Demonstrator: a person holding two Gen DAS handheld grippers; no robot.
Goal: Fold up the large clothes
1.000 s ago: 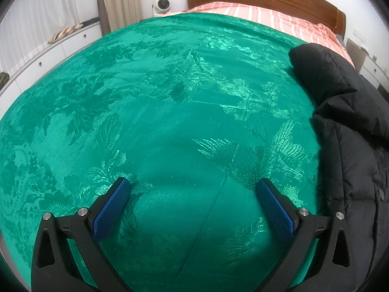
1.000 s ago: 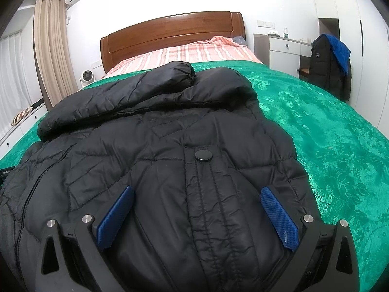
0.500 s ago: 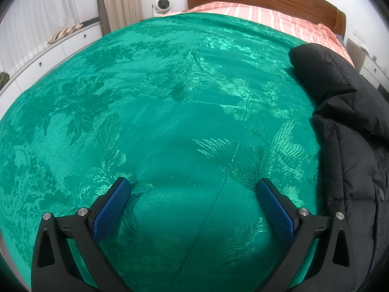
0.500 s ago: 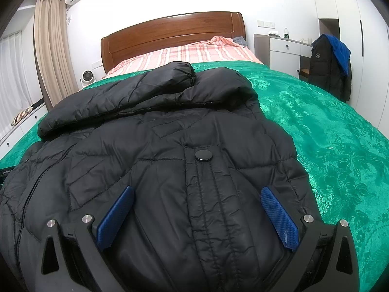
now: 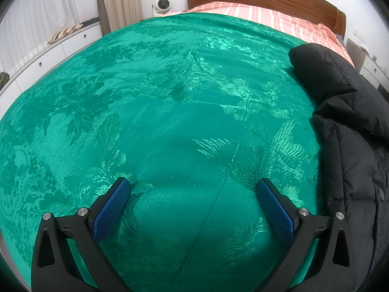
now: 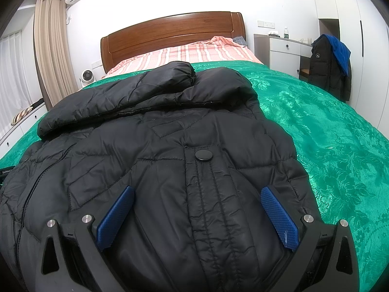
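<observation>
- Across the centre of the right wrist view: black puffer jacket lying flat on the green bedspread, front side up, round black snap button on the placket in mid-frame.
- Upper part of that view: one sleeve is laid across the jacket's top from mid-left toward the upper centre, near the collar.
- Right hand-held gripper, bottom of frame: blue pads wide apart, nothing between them; it sits above the jacket's lower front. Contact with the fabric cannot be told.
- Left hand-held gripper, bottom of the left wrist view: blue pads likewise spread apart, holding nothing, over bare green bedspread.
- Right edge of the left wrist view: the same jacket, running from upper right down to lower right; not touching the left hand-held gripper.
- Background, top of right wrist view: wooden headboard, striped pink sheet beyond the bedspread, beige curtain upper left, small white fan below it.
- Upper right of that view: white cabinet and a dark coat with a blue garment hanging beside it.
</observation>
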